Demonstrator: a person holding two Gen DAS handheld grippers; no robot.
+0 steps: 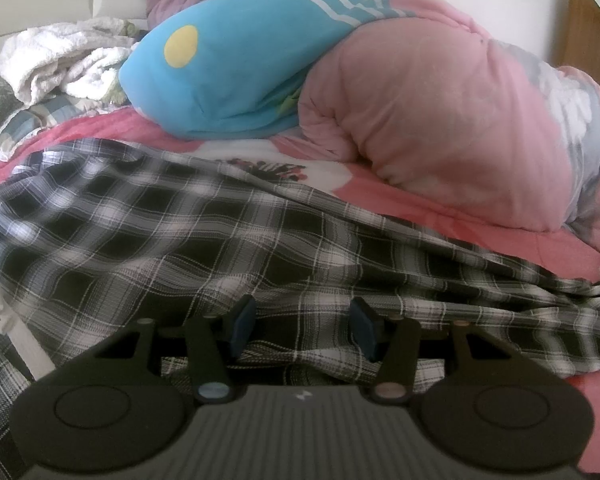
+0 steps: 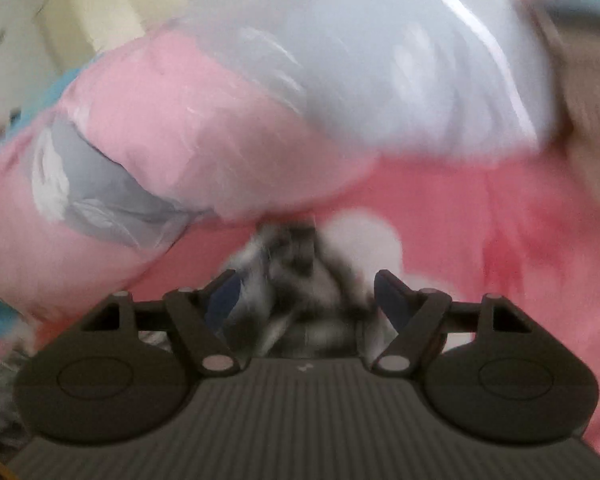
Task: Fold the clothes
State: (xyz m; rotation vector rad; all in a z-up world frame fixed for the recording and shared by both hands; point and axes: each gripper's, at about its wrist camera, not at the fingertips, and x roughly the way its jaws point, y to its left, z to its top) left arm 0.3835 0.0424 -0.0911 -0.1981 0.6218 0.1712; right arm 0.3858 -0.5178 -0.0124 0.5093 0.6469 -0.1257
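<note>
Left tool [image 1: 302, 326] half-spread, plaid garment [image 1: 180, 232] directly beneath and beyond.

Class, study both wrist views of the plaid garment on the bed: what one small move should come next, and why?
Probably bring the right gripper back onto the bunched plaid garment and close on it. Its jaws stand apart with blurred cloth between them, unpinched, while the left gripper sits half open over the spread fabric, gripping nothing. The cloth lies rumpled, not yet folded.
</note>
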